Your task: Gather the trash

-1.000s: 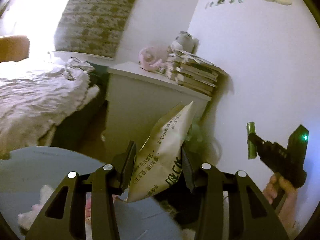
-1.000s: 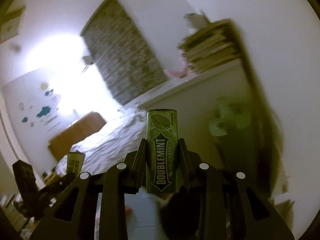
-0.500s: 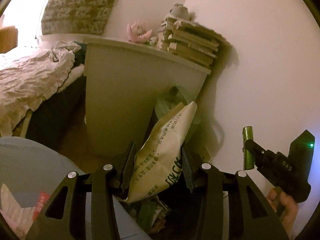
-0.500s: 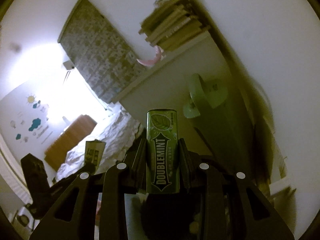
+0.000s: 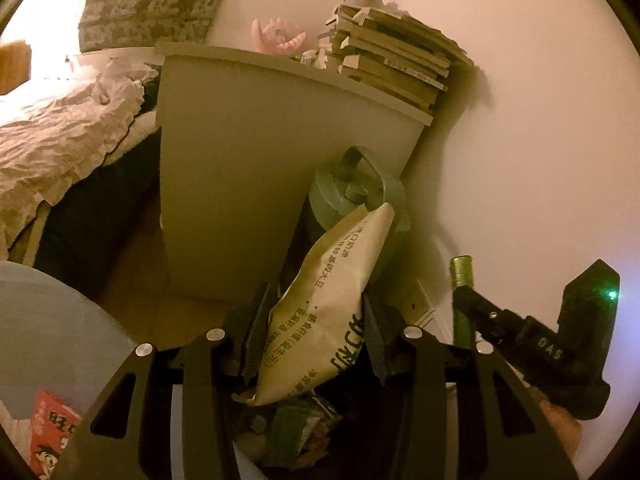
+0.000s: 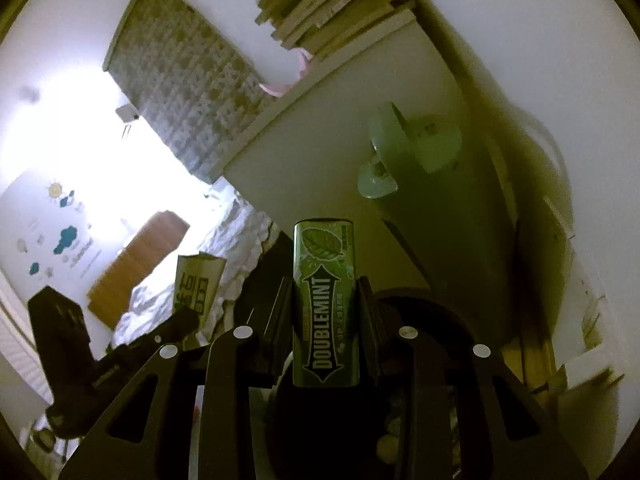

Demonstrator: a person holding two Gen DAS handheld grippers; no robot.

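Observation:
My left gripper point(image 5: 312, 336) is shut on a beige paper pouch point(image 5: 324, 308) with printed Chinese text, held upright. Below it lies a dark bin with crumpled trash point(image 5: 296, 432). My right gripper point(image 6: 326, 320) is shut on a green Doublemint gum box point(image 6: 325, 304), held upright above a dark round bin opening point(image 6: 400, 420). The right gripper with the gum box point(image 5: 462, 300) also shows at the right of the left wrist view. The left gripper with the pouch point(image 6: 198, 284) shows at the left of the right wrist view.
A white bedside cabinet point(image 5: 260, 184) stands ahead with stacked books point(image 5: 392, 64) and a pink toy point(image 5: 278, 38) on top. A green fan point(image 5: 356, 196) leans between cabinet and wall. A bed with rumpled covers point(image 5: 60, 136) lies left. A red packet point(image 5: 52, 436) sits at lower left.
Both grippers have moved closer to the cabinet and tilted downward, so the bin and its trash now show beneath them. Each keeps its hold.

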